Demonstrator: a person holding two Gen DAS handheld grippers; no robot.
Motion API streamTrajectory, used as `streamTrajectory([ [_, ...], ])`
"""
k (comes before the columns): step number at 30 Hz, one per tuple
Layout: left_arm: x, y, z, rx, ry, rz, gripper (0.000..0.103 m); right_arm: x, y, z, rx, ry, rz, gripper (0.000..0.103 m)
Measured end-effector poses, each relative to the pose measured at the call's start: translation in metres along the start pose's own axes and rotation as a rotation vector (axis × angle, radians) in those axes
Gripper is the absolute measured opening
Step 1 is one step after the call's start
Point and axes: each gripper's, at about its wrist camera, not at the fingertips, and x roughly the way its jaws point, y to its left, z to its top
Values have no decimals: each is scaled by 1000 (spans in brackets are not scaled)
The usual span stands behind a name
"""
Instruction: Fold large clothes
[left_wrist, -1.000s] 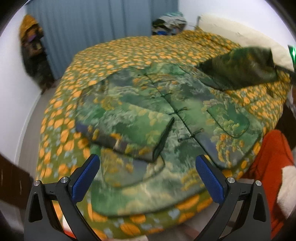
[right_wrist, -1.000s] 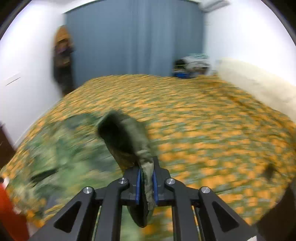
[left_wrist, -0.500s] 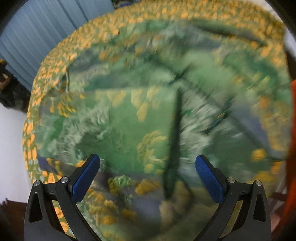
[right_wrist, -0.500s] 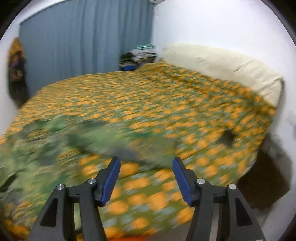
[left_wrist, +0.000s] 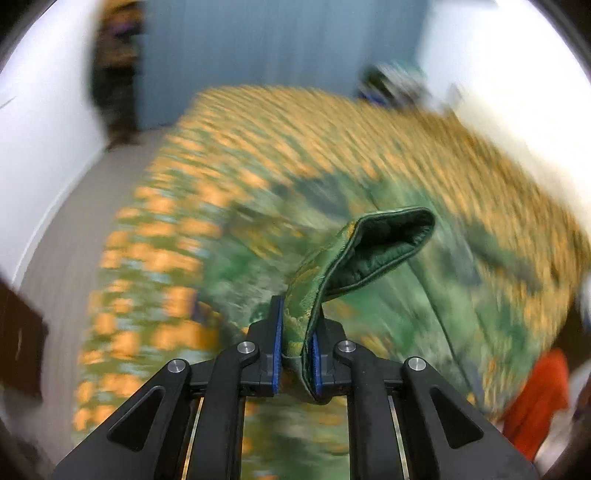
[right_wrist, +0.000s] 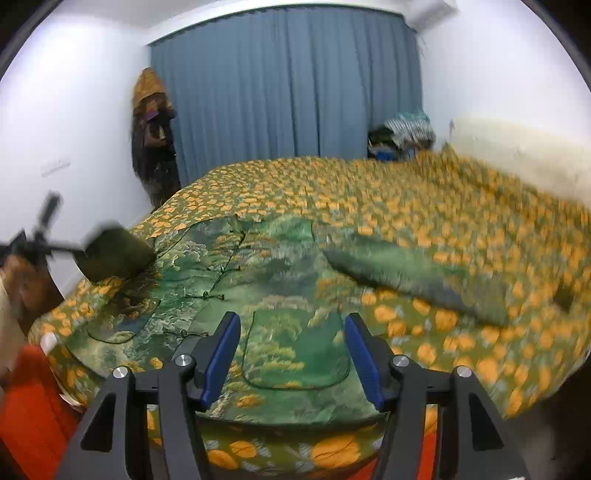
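A green patterned jacket (right_wrist: 266, 291) lies front-up on the bed with the orange-flowered cover (right_wrist: 424, 206). My left gripper (left_wrist: 295, 354) is shut on the cuff of its left sleeve (left_wrist: 373, 247) and holds it lifted; the cuff's dark lining faces me. In the right wrist view that gripper (right_wrist: 37, 243) shows at the far left with the sleeve (right_wrist: 110, 254) raised off the bed. My right gripper (right_wrist: 291, 354) is open and empty above the jacket's hem and pocket. The right sleeve (right_wrist: 413, 277) lies stretched out on the cover.
A cream pillow (right_wrist: 517, 151) lies at the bed's right side. A pile of clothes (right_wrist: 402, 136) sits at the far corner by the blue curtain (right_wrist: 280, 88). Dark garments (right_wrist: 153, 133) hang on the left wall. Red fabric (right_wrist: 33, 406) is at the near left.
My left gripper went down to the folded left sleeve, shut on its cuff and lifted it. My right gripper let go of the right sleeve, which now lies flat, and moved over the hem.
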Motion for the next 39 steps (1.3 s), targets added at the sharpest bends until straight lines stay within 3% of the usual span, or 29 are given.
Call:
streamTrajectory([
  [2, -20, 46, 5, -85, -51, 86, 17, 4, -6, 5, 1, 11, 0, 60],
  [6, -57, 151, -19, -339, -109, 373, 43, 21, -26, 8, -8, 69, -29, 60],
  [8, -66, 181, -45, -444, -95, 420, 49, 32, -41, 4, 11, 130, -44, 60],
  [11, -66, 177, -90, -482, -27, 334, 54, 57, -70, -10, 67, 257, -57, 62],
  [13, -54, 149, -112, -451, 37, 204, 77, 75, -88, -23, 112, 351, -52, 65],
  [16, -24, 87, -138, -361, 165, 5, 88, 107, -112, -51, 208, 495, -6, 65],
  [18, 6, 48, -150, -311, 270, -81, 89, 120, -121, -62, 245, 536, 21, 65],
  [23, 63, -1, -163, -259, 439, -123, 89, 156, -131, -84, 306, 603, 103, 65],
  [25, 67, -8, -168, -268, 462, -163, 87, 163, -128, -90, 350, 617, 210, 64],
  [26, 67, -13, -170, -260, 465, -176, 80, 165, -125, -89, 349, 625, 237, 63],
  [28, 69, -24, -174, -216, 484, -180, 26, 163, -113, -88, 277, 629, 212, 27],
  [31, 65, -33, -174, -181, 470, -166, 17, 155, -106, -83, 254, 610, 193, 15],
  [39, 21, -32, -199, -135, 490, -151, 21, 134, -97, -77, 182, 624, 162, 14],
])
